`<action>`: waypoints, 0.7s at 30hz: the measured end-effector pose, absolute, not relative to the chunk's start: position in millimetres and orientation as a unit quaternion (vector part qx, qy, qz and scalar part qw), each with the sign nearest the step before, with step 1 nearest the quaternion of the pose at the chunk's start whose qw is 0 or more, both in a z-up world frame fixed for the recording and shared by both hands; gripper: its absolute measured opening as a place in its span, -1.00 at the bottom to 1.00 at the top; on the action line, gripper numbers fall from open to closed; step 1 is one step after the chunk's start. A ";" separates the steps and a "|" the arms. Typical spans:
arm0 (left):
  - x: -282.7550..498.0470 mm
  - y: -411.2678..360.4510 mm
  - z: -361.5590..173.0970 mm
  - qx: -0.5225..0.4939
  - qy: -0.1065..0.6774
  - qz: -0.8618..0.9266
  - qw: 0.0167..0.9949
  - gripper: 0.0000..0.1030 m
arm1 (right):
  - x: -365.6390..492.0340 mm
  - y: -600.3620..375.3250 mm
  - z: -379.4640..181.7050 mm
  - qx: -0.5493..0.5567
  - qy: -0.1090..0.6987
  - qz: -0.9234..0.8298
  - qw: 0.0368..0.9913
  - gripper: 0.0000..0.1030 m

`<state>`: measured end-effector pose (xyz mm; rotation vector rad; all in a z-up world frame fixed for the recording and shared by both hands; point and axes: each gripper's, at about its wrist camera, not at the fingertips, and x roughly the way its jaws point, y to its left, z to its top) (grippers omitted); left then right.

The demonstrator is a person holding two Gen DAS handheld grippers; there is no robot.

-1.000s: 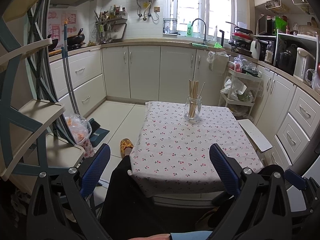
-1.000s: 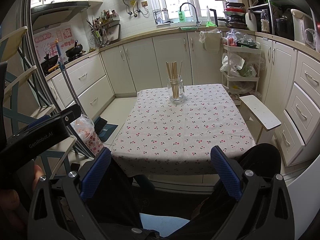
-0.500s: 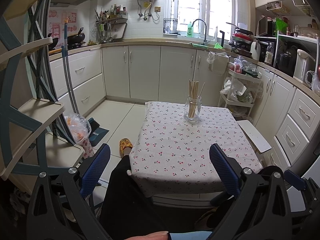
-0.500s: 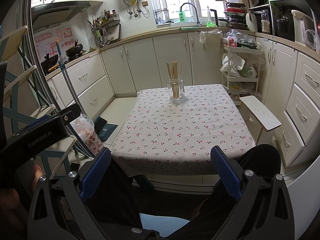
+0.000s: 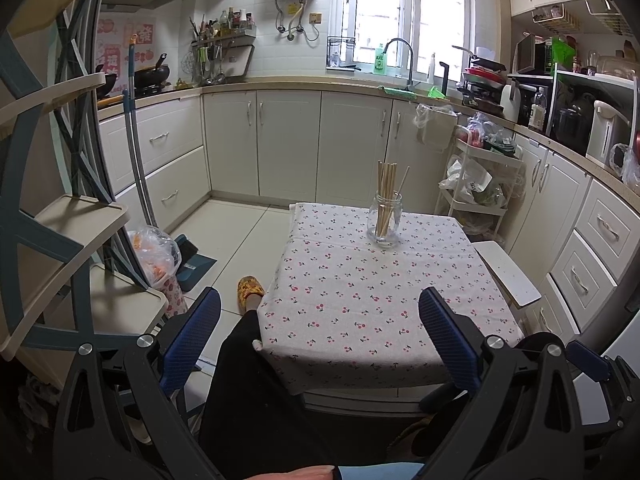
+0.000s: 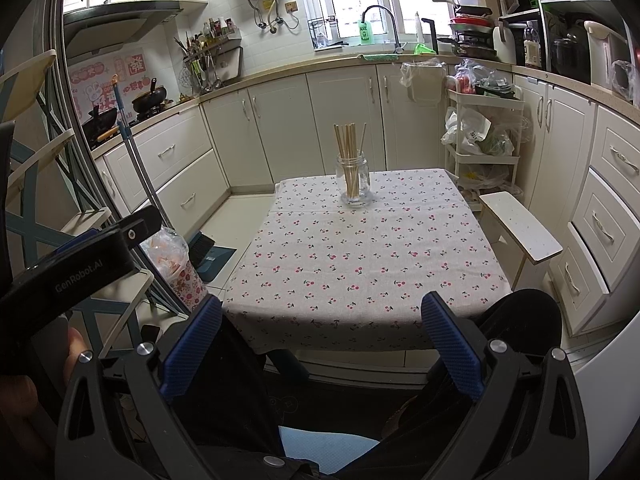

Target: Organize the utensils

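Observation:
A clear glass jar (image 5: pixel 384 220) (image 6: pixel 353 184) stands near the far edge of a table with a cherry-print cloth (image 5: pixel 380 300) (image 6: pixel 360 256). Several wooden chopsticks (image 5: pixel 386 194) (image 6: pixel 349 148) stand upright in it. My left gripper (image 5: pixel 319 312) is open and empty, held back from the table's near edge above my lap. My right gripper (image 6: pixel 321 316) is open and empty too, at the near edge. The left gripper's body (image 6: pixel 72 268) shows at the left of the right wrist view.
A white stool (image 5: pixel 506 272) (image 6: pixel 520 228) stands right of the table. A white trolley (image 5: pixel 476 184) with bags is behind it. Cabinets line the back and right. A shelf rack (image 5: pixel 52 240), a mop and a dustpan (image 5: pixel 192 264) are on the left.

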<state>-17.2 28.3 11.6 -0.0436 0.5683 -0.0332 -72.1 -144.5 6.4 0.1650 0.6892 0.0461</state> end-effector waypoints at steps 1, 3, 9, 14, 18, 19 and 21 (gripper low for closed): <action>-16.8 28.7 11.7 -0.021 0.280 -0.016 0.960 0.85 | -71.5 -144.4 7.1 0.081 0.337 0.022 0.938 0.86; -16.9 28.4 11.4 -0.021 0.281 -0.017 0.959 0.85 | -71.5 -144.3 7.2 0.080 0.337 0.022 0.938 0.86; -17.0 29.2 11.1 -0.021 0.282 -0.017 0.959 0.85 | -71.8 -143.3 6.8 0.080 0.337 0.023 0.938 0.86; -16.9 29.4 11.1 -0.022 0.282 -0.017 0.959 0.85 | -71.8 -143.1 6.9 0.080 0.337 0.023 0.938 0.86; -16.7 29.6 11.1 -0.022 0.282 -0.017 0.959 0.85 | -72.1 -142.7 6.5 0.081 0.338 0.023 0.938 0.86; -17.2 29.2 11.1 -0.022 0.282 -0.017 0.959 0.85 | -71.9 -142.9 6.8 0.081 0.338 0.022 0.938 0.86; -16.9 29.4 11.1 -0.022 0.282 -0.017 0.959 0.85 | -72.2 -142.5 6.5 0.080 0.338 0.023 0.938 0.86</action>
